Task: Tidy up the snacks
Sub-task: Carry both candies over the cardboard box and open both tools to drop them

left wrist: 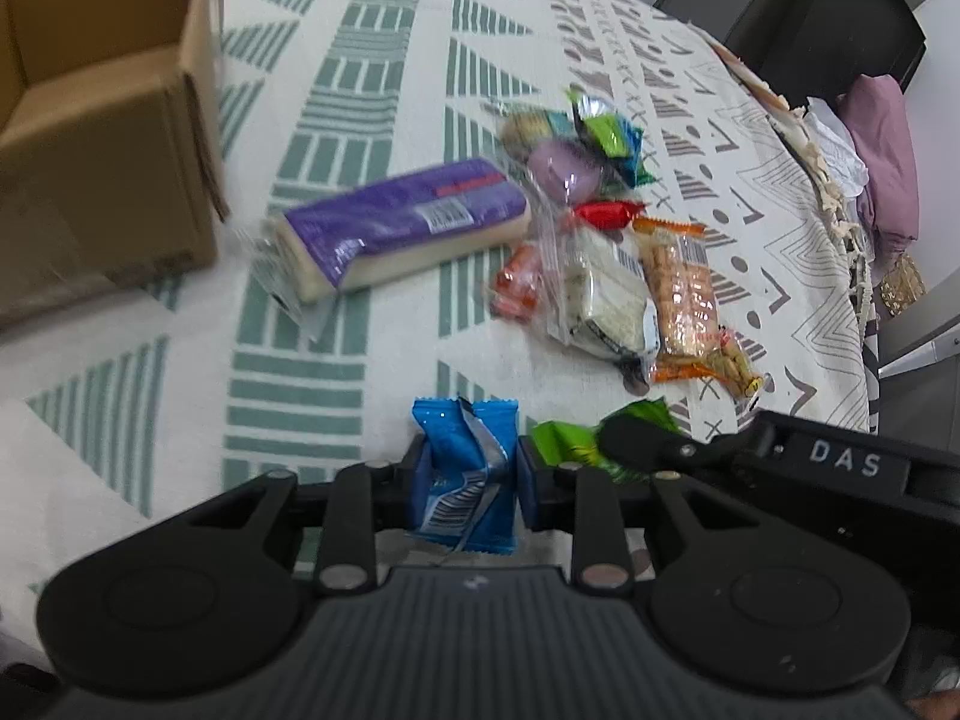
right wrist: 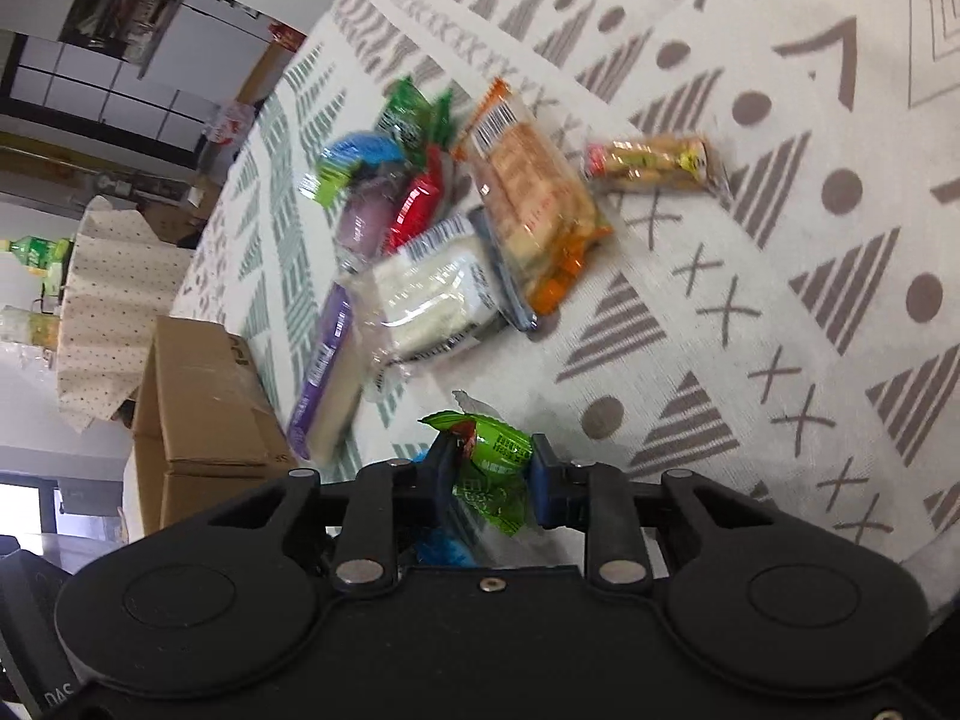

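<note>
Cardboard box (left wrist: 102, 138) sits far left on the patterned tabletop (left wrist: 360, 360), the snack pile (left wrist: 606, 240) to its right. Nearer you, your left gripper (left wrist: 465, 474) pinches a blue packet (left wrist: 465, 468); just right, your right gripper (right wrist: 489, 468) clamps a green packet (right wrist: 495, 468).

black plastic grippers — blue-padded fingers (left wrist: 528, 480), silver pivot screws, white "das" lettering
</note>
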`<action>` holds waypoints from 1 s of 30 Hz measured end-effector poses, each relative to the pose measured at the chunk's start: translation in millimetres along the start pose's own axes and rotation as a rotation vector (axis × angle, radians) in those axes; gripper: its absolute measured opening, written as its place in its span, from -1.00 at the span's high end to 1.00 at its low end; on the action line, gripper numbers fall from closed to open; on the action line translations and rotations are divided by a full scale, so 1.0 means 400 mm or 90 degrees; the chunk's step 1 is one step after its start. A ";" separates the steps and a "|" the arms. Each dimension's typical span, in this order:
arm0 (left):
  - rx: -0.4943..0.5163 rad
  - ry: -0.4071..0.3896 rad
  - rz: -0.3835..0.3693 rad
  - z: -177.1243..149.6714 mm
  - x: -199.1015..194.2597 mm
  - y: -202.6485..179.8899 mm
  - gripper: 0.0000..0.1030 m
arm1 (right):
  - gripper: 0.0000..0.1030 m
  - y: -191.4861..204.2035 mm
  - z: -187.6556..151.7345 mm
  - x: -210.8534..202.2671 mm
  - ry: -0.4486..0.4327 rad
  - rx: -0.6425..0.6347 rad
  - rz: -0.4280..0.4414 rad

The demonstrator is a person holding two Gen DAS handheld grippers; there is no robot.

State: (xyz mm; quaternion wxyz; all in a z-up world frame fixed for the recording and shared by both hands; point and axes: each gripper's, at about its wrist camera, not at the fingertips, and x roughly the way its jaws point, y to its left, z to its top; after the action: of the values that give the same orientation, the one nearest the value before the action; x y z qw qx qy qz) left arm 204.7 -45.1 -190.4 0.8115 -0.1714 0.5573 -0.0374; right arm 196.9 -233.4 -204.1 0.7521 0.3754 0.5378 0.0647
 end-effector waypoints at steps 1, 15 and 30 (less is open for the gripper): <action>0.004 -0.005 0.002 0.001 -0.010 0.000 0.47 | 0.50 0.006 0.003 -0.004 -0.006 -0.005 0.006; -0.006 -0.093 0.008 0.004 -0.165 0.030 0.48 | 0.52 0.106 -0.023 -0.068 -0.058 -0.107 0.103; -0.013 -0.210 0.027 0.011 -0.351 0.084 0.49 | 0.53 0.225 -0.041 -0.132 -0.140 -0.235 0.190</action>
State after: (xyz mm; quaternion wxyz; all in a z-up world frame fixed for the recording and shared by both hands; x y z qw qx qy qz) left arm 151.8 23.0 -74.5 0.8908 -0.1714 0.4207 0.0139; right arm 188.4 -188.0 -109.2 0.8441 0.3115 0.3706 0.2306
